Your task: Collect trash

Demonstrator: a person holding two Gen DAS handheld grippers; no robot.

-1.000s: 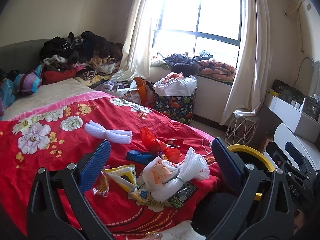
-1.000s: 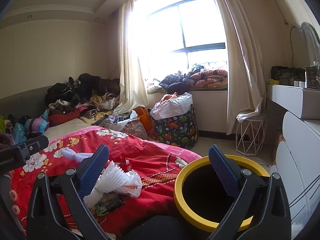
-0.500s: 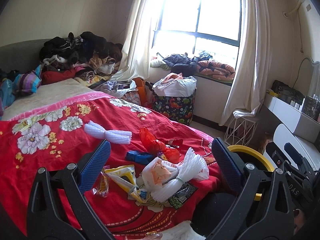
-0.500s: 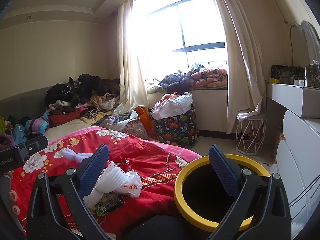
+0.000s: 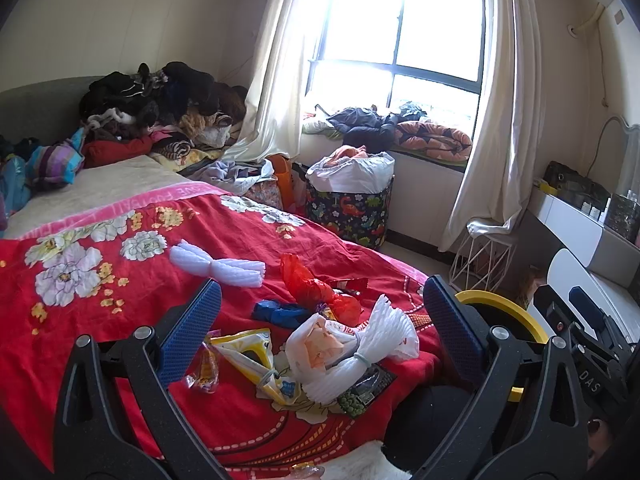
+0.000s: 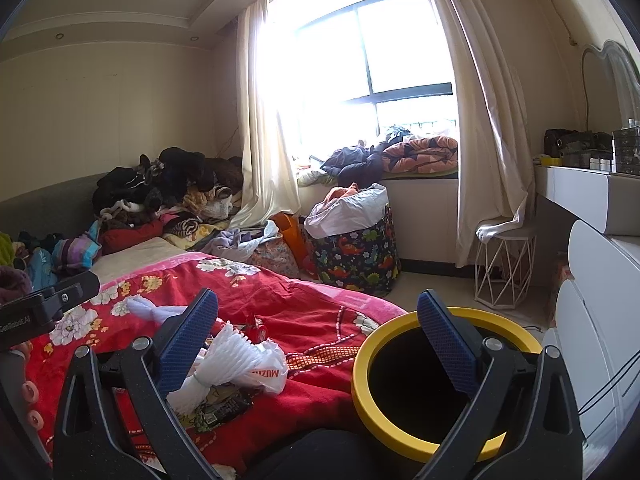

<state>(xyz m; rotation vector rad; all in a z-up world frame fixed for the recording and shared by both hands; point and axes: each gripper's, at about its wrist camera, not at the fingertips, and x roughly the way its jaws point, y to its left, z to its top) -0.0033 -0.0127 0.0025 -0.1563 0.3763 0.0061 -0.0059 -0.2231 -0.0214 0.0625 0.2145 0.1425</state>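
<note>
**Both grippers spread wide above the littered bedspread**

Right now the left gripper [image 5: 320,332] hovers with its blue-padded fingers [image 5: 188,338] far apart and nothing between them. Framed in that gap, toward 6 o'clock in the left wrist view, lies the main clump of trash: a white foam net [image 5: 372,354] cinched at its middle, resting on a crumpled white plastic bag [image 5: 316,350]. Just at 9 o'clock of the bag sits a yellow-and-white wrapper [image 5: 250,354], and beyond that a small clear orange wrapper [image 5: 204,372] right beside the left finger's pad. A dark green packet [image 5: 366,388] pokes out from under the foam net at 5 o'clock. Farther up, toward 12 o'clock, are a blue wad [image 5: 280,312] and a red plastic bag [image 5: 310,290], touching each other. Another white foam net [image 5: 218,264] lies apart at 10 o'clock. All of it rests on the red floral bedspread [image 5: 100,312].

The right gripper [image 6: 318,346] is likewise gaping and empty. Its right finger hangs over the yellow-rimmed bin [image 6: 374,394], which stands at 4 o'clock just off the bed's edge. Its left finger sits in front of the foam net [image 6: 230,354] at 8 o'clock. The other tool's black body [image 6: 44,308] juts in at 9 o'clock.

Both tools point level across the bed toward the window [image 6: 376,68].
</note>
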